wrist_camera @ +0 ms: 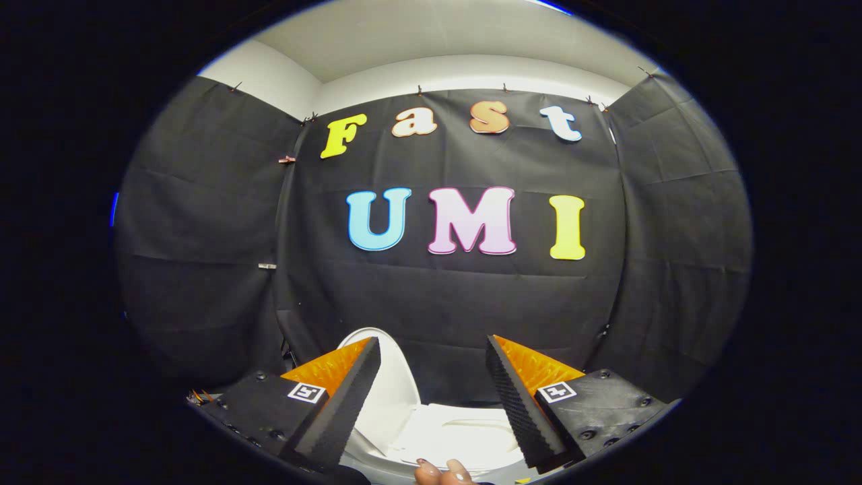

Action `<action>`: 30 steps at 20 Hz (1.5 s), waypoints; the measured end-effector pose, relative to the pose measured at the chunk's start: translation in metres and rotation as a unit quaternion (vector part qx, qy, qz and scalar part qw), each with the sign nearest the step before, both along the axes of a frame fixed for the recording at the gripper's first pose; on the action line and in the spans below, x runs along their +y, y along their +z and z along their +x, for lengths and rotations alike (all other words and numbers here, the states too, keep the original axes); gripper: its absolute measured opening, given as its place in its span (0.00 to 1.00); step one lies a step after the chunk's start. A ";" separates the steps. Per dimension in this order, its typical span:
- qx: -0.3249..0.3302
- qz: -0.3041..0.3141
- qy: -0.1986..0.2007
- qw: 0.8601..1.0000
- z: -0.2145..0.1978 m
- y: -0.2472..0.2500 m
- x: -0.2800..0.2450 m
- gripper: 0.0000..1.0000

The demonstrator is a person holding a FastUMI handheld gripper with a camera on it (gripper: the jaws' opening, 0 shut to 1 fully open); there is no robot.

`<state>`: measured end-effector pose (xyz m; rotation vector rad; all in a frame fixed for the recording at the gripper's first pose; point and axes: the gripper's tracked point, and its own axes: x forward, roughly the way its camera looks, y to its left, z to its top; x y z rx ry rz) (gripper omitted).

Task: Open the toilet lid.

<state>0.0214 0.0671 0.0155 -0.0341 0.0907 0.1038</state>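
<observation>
- The tongs (433, 350) stand with their two fingers well apart, gripping nothing; open air lies between the tips
- Each finger (350, 397) shows a ribbed inner pad, and a small square marker sits on the body behind each one
- The toilet (465, 438) lies low between the fingers and just beyond them, white, seen from above and behind the tips
- The toilet lid (394, 384) is raised: it stands upright, tilted a little back, just inside the left finger, its rounded top edge peeping above that finger's tip
- The seat (444, 431) lies flat below the gap between the fingers, reaching toward the right finger, with the lid rising from its left side
- Neither finger touches the lid or the seat as far as can be told; the left finger overlaps the lid in the view, so contact there cannot be judged
- A person's fingertips (444, 473) show at the near side of the toilet, below the gap between the tongs
- Beyond the tongs hangs the black cloth wall (444, 303) of the booth, with a pale ceiling (438, 40) above it
</observation>
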 end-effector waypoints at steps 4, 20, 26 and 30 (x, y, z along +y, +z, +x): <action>0.000 0.004 -0.029 1.000 -0.028 0.010 -0.064 0.99; -0.020 0.035 -0.020 0.999 -0.046 0.033 -0.111 0.99; -0.028 0.030 -0.018 0.999 -0.045 0.034 -0.108 0.99; -0.029 0.031 -0.013 0.999 -0.043 0.032 -0.104 0.99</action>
